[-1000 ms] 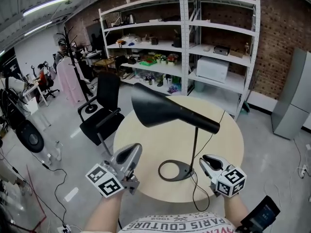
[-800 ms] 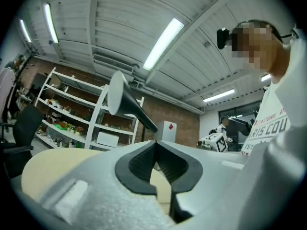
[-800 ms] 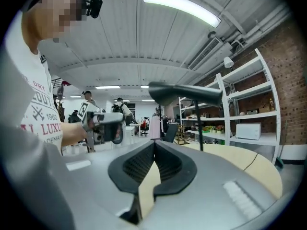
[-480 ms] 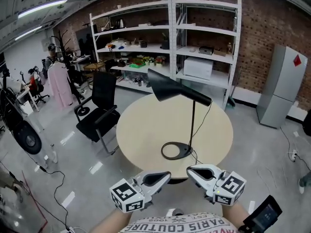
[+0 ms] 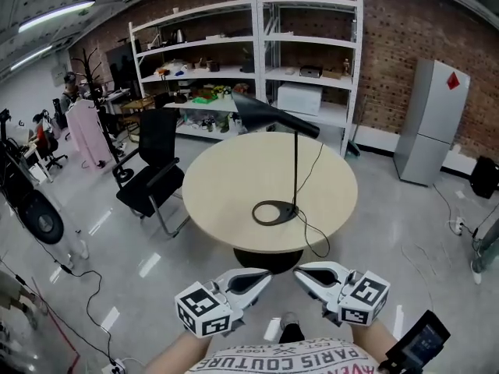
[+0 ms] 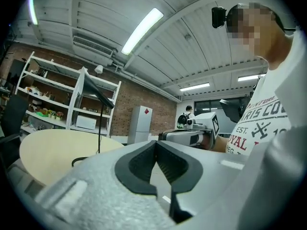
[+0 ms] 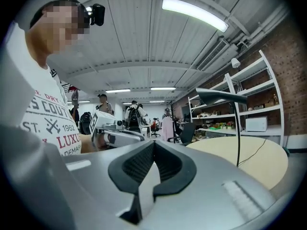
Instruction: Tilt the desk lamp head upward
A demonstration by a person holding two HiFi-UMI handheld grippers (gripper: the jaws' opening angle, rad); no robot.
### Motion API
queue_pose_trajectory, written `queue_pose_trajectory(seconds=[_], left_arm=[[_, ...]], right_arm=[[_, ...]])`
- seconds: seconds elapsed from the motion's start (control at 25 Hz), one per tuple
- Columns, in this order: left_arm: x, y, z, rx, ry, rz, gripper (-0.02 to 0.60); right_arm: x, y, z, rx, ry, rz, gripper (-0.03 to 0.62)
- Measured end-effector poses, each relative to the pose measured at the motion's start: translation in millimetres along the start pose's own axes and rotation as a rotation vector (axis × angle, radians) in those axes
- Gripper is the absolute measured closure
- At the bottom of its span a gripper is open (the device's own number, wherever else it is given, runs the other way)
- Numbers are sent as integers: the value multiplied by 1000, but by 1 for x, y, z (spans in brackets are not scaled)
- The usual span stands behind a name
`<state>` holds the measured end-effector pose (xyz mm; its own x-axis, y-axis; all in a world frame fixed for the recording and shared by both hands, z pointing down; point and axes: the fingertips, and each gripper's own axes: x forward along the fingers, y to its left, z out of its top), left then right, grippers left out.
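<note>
- Round table (image 5: 222, 189): carries the desk lamp (image 5: 296, 170) near its centre, so the ring base (image 5: 290, 210) has full support; the cable (image 5: 313, 237) trails off the near edge.
- Lamp head (image 5: 259, 112): sits atop the thin stem, wide mouth facing left; nothing touches it.
- Left gripper (image 5: 263, 276) and right gripper (image 5: 302, 271): both sets of jaws are fully closed on nothing; both are held close to the torso, well apart from the table (probably a rest pose, out of reach of the head).

light: bright, even, ceiling tubes (image 7: 194, 14) | edges: fisheye bend, dark corners | focus: sharp
</note>
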<state>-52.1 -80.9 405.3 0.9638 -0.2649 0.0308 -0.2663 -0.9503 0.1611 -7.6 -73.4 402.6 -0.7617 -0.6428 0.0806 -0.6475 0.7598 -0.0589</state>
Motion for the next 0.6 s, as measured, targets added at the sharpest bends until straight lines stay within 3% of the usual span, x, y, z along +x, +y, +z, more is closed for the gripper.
queue_pose_trajectory(seconds=[0.6], left_arm=[[-27,-63,2,-17,5,-6,581]], right_arm=[[-31,60,-7,34,30,1,592]])
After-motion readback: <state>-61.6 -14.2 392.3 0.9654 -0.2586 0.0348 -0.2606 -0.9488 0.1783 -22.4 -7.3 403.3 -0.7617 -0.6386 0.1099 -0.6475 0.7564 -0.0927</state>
